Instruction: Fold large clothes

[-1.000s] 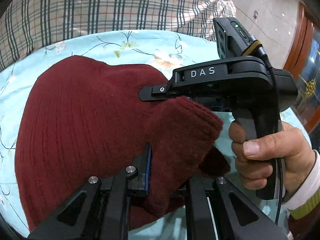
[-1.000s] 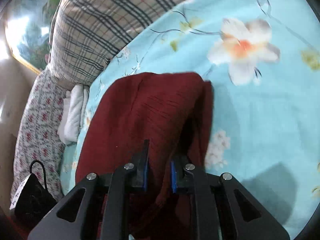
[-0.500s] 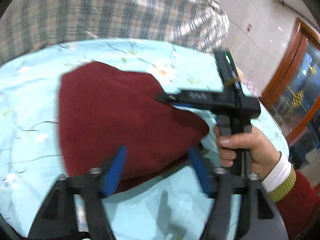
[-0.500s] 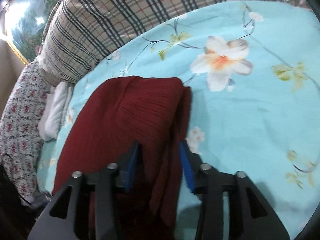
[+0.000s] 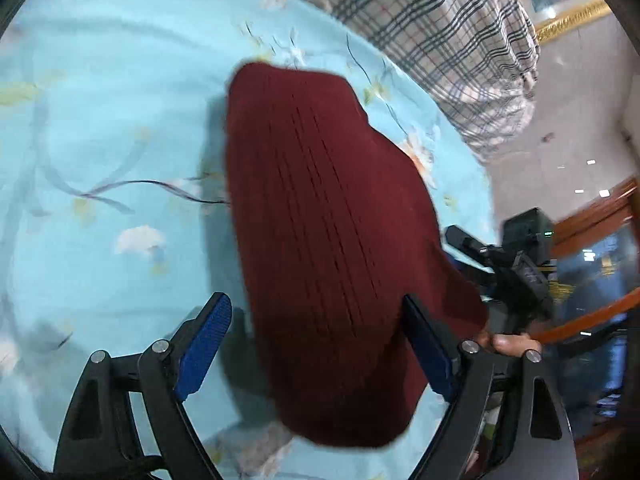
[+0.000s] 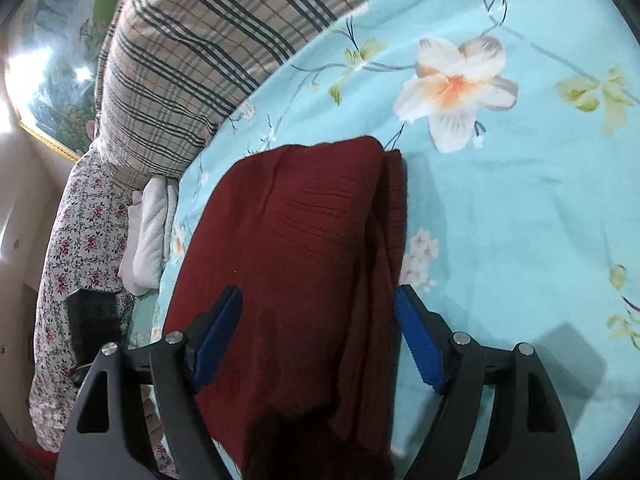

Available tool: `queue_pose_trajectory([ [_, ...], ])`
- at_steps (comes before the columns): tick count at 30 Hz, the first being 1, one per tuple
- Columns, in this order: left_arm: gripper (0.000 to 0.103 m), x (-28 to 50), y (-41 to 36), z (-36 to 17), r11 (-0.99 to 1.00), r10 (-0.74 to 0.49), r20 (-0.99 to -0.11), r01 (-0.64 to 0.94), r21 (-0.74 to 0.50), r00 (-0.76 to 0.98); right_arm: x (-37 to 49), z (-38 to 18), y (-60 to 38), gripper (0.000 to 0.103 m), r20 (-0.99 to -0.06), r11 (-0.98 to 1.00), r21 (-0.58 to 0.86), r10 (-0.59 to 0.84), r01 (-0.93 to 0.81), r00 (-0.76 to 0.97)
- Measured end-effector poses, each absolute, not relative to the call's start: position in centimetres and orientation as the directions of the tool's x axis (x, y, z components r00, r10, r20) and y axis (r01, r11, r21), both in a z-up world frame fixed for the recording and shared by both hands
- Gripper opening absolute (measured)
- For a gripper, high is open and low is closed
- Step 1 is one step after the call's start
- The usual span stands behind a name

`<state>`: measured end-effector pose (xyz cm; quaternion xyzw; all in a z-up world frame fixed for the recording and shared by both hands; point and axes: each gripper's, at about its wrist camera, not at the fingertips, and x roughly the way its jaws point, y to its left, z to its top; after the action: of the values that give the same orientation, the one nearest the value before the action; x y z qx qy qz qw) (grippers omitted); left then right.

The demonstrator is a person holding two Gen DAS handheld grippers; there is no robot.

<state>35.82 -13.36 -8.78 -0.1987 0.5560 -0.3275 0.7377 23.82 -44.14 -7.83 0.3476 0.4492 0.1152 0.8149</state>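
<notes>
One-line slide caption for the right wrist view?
Right gripper open over a folded dark red sweater lying on a light blue floral bedsheet, plaid pillow behind.

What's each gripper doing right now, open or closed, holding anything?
Left gripper: open, holding nothing, over the sweater.
Right gripper: open, holding nothing, over the sweater.

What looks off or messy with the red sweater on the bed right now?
Mostly tidy. The folded red sweater lies on the blue floral sheet, but along its right side a lower layer sticks out past the top fold, so the edges don't line up.
</notes>
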Motion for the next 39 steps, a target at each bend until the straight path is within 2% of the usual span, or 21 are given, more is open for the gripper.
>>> queue_pose_trajectory([
  [3, 0.095, 38.0, -14.3, -10.9, 0.676, -0.732, -0.674, 0.238, -0.698, 0.102, 24.7, -8.8, -44.2, 0.078, -0.668, 0.725, 0.675, 0.518, 0.141, 0.534],
  [8, 0.093, 38.8, -16.1, -11.7, 0.678, -0.726, -0.678, 0.279, -0.68, 0.115, 25.4, -9.5, -43.8, 0.078, -0.653, 0.711, 0.693, 0.549, 0.119, 0.521],
  [9, 0.086, 38.7, -16.4, -11.7, 0.677, -0.726, -0.677, 0.292, -0.675, 0.117, 25.5, -9.7, -43.6, 0.075, -0.658, 0.716, 0.688, 0.546, 0.119, 0.518],
  [11, 0.077, 38.4, -16.6, -11.8, 0.674, -0.728, -0.676, 0.303, -0.674, 0.115, 25.7, -10.0, -43.4, 0.062, -0.668, 0.72, 0.683, 0.545, 0.126, 0.507],
  [13, 0.071, 38.1, -17.1, -11.7, 0.682, -0.719, -0.682, 0.324, -0.656, 0.134, 25.7, -10.5, -43.5, 0.043, -0.652, 0.697, 0.706, 0.569, 0.127, 0.502],
  [15, 0.059, 37.7, -17.1, -11.2, 0.689, -0.713, -0.684, 0.335, -0.643, 0.155, 25.2, -10.5, -43.6, 0.035, -0.628, 0.674, 0.728, 0.581, 0.127, 0.518],
  [16, 0.056, 37.1, -16.8, -10.8, 0.69, -0.712, -0.682, 0.342, -0.638, 0.166, 24.8, -10.2, -43.6, 0.033, -0.612, 0.661, 0.74, 0.586, 0.124, 0.531],
  [18, 0.052, 36.4, -16.7, -9.8, 0.693, -0.708, -0.683, 0.362, -0.624, 0.18, 23.9, -9.3, -42.9, 0.031, -0.6, 0.661, 0.742, 0.581, 0.111, 0.55],
  [22, 0.051, 33.2, -13.9, -7.0, 0.688, -0.714, -0.667, 0.394, -0.609, 0.215, 22.1, -6.6, -39.5, 0.03, -0.576, 0.667, 0.744, 0.601, 0.05, 0.554],
  [30, 0.051, 25.2, -2.3, -3.5, 0.754, -0.648, -0.701, 0.382, -0.534, 0.299, 20.9, -5.2, -29.8, 0.03, -0.479, 0.592, 0.8, 0.73, -0.1, 0.488],
  [34, 0.053, 22.8, 1.8, -5.4, 0.79, -0.606, -0.736, 0.34, -0.511, 0.301, 21.0, -7.7, -26.0, 0.03, -0.472, 0.556, 0.827, 0.769, -0.086, 0.431],
  [37, 0.058, 22.1, 3.5, -9.1, 0.816, -0.574, -0.767, 0.282, -0.505, 0.285, 20.9, -9.9, -24.9, 0.032, -0.53, 0.596, 0.802, 0.741, -0.041, 0.412],
  [39, 0.064, 21.9, 4.6, -10.0, 0.791, -0.612, -0.732, 0.244, -0.561, 0.3, 20.6, -10.7, -25.3, 0.034, -0.519, 0.579, 0.816, 0.741, -0.011, 0.426],
])
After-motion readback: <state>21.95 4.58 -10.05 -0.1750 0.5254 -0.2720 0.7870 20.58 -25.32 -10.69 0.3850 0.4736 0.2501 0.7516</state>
